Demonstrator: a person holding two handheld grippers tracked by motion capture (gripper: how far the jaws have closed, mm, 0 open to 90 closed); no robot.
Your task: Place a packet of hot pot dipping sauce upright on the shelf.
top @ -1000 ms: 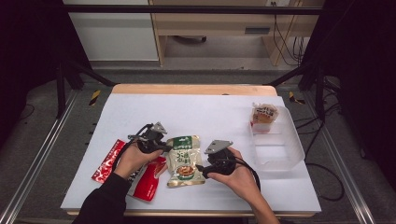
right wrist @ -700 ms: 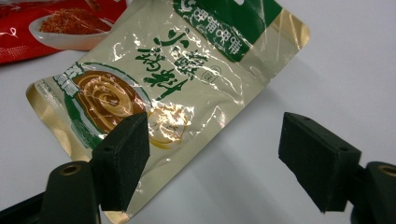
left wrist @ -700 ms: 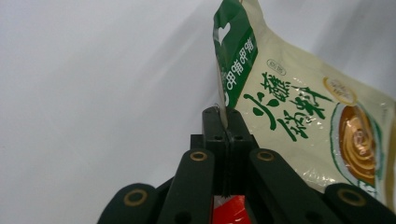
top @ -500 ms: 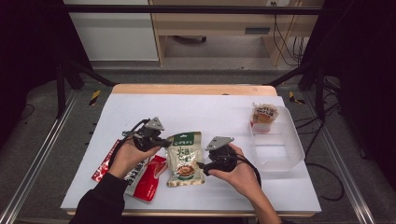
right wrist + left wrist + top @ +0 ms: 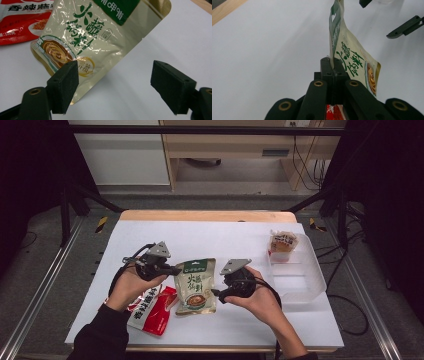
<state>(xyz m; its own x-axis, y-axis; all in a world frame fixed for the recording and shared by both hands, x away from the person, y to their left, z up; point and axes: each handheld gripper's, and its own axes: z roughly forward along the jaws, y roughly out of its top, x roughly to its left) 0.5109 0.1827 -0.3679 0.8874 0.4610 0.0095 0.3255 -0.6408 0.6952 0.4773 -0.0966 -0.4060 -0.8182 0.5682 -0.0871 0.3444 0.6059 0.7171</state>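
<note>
sauce pouch [image 5: 195,286]: beige with a green top band, hanging over the middle of the white table [image 5: 210,237], its upper corner pinched and its lower end seeming to be trailing toward the surface. the corner hold is letting the flat bag dangle freely, probably so that it can be carried without crumpling.

left gripper [image 5: 172,269]: jaws closed tight on the pouch's top edge, as the left gripper view is showing the film standing up between the two pads [image 5: 333,68].

right gripper [image 5: 216,293]: jaws standing wide apart and gripping nothing; hovering just beside the pouch's right edge. in the right gripper view the pouch [image 5: 82,45] is lying beyond the left pad, not between the two. it looks to be waiting to steady or take the lower end.

red packets [image 5: 150,307]: lying flat under the left hand [image 5: 127,287], near the front left edge of the table, one partly under the pouch's lower corner; a low swing could be dragging across them.

clear tray [image 5: 300,280]: sitting at the right side of the table, beyond the right hand [image 5: 257,300], its front sections bare.

wrapped snack [image 5: 282,242]: sitting in the tray's far section.

open room: the far half of the table is lying bare, and the path rightward to the tray is crossing the right gripper. the tray's rim is the edge to be lifting over.
</note>
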